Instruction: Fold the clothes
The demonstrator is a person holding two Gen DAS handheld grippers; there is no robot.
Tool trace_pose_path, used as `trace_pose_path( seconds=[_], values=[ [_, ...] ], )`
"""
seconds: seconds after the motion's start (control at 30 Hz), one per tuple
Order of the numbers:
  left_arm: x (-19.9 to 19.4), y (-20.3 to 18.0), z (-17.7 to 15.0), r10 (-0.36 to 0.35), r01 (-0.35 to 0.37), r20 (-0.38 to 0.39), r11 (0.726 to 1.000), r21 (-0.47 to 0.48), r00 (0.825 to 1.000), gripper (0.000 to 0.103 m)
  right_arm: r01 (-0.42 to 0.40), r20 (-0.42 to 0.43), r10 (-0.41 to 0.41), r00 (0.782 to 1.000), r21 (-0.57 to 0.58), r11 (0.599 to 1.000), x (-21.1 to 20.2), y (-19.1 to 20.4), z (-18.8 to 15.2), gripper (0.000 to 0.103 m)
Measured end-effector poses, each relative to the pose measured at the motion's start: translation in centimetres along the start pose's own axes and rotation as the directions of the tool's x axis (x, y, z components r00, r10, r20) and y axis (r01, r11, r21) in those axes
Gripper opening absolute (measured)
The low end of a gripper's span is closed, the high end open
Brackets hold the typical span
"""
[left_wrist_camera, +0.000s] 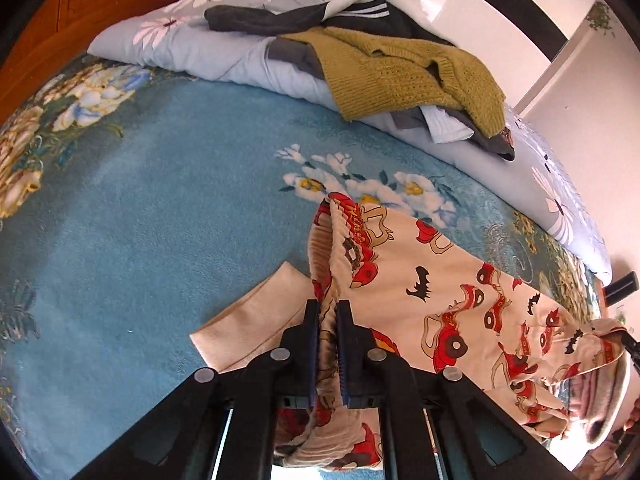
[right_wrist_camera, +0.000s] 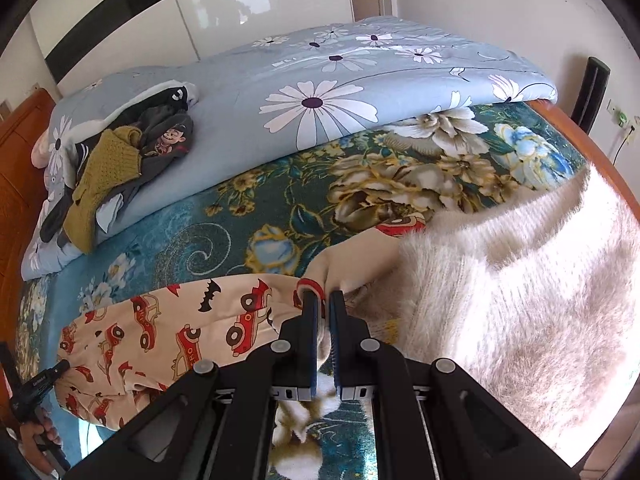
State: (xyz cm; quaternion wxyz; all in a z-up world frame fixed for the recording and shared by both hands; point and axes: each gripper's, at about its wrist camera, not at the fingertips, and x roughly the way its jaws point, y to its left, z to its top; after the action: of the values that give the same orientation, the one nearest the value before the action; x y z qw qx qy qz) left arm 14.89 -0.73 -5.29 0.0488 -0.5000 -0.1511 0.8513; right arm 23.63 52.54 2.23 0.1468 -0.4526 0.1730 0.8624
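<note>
Cream pyjama trousers (left_wrist_camera: pixel 452 300) printed with red cars and black bats lie stretched across the blue floral bed cover (left_wrist_camera: pixel 140 200). My left gripper (left_wrist_camera: pixel 328 308) is shut on the trousers' ribbed end, with cloth bunched between its fingers. My right gripper (right_wrist_camera: pixel 323 298) is shut on the other end of the same trousers (right_wrist_camera: pixel 168 328), next to a fluffy white garment (right_wrist_camera: pixel 520 288). A plain cream part (left_wrist_camera: pixel 256 320) lies left of the left gripper. The right gripper also shows at the far right in the left wrist view (left_wrist_camera: pixel 628 344).
A folded pale-blue daisy quilt (right_wrist_camera: pixel 320 112) lies along the back of the bed. On it sits a heap of clothes with a mustard knit sweater (left_wrist_camera: pixel 408 68) and dark garments (left_wrist_camera: pixel 256 20). A wooden headboard (right_wrist_camera: pixel 16 168) and white wardrobe (right_wrist_camera: pixel 200 12) border the bed.
</note>
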Motion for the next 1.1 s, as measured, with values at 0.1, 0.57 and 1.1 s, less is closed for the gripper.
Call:
trace_pose_path(
  seconds=[0.1, 0.57, 1.1],
  values=[
    [-3.3, 0.1, -0.3, 0.023, -0.024, 0.058, 1.0, 0.004, 0.998, 0.008, -0.04, 0.05, 0.04, 0.998, 0.015, 0.999, -1.9, -0.4, 0.8, 0.006],
    [-23.4, 6.8, -5.5, 0.226, -0.208, 0.34, 0.974, -0.088, 0.913, 0.008, -0.368, 0.181, 0.377, 0.909, -0.08, 0.926, -9.4, 3.1, 0.2, 0.006],
    [-7.4, 11.8, 8.3, 0.371, -0.369, 0.148, 0.928, -0.04, 0.917, 0.009, -0.317, 0.167, 0.335, 0.927, -0.126, 0.94, 0.5, 11.6, 6.4, 0.006]
  ],
)
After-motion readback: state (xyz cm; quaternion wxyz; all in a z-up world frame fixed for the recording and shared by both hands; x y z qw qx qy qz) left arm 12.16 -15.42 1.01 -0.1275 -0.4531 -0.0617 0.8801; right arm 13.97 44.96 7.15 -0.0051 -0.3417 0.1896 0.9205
